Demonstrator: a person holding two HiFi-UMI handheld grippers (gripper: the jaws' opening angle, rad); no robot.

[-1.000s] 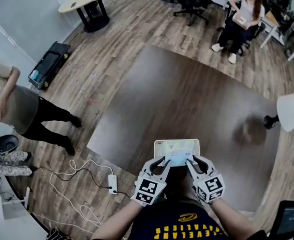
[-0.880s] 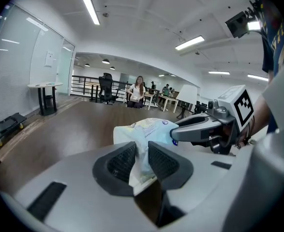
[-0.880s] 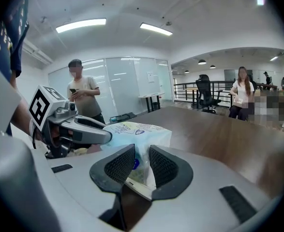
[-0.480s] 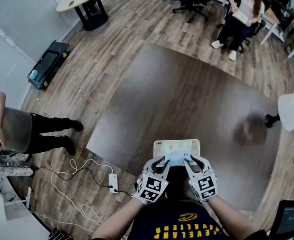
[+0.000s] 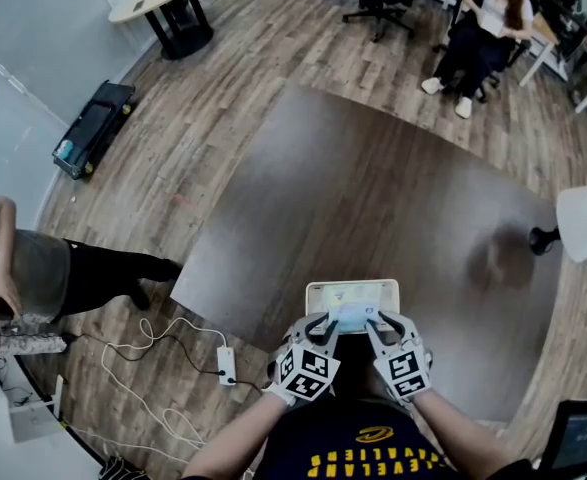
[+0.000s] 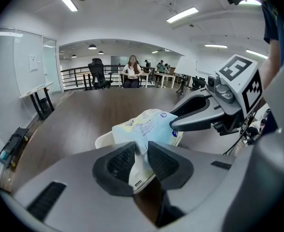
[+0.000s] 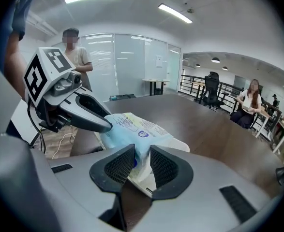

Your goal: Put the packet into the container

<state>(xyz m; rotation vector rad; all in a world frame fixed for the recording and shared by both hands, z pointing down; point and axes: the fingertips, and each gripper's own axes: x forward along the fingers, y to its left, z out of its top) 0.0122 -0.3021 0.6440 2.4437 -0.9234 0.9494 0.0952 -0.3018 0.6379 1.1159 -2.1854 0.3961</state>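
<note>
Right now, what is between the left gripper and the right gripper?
The packet: left gripper pinches one end, right gripper the other. Head view shows it.

Head view looks steeply down; gripper views, close in, converge (sharing packet (image 6: pixel 149 124)).

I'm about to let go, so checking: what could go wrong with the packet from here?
The left gripper and right gripper pinch the soft packet only by its ends; releasing one first could swing it onto the rim. The container sits unheld near the table edge, so a downward push might slide it.
</note>
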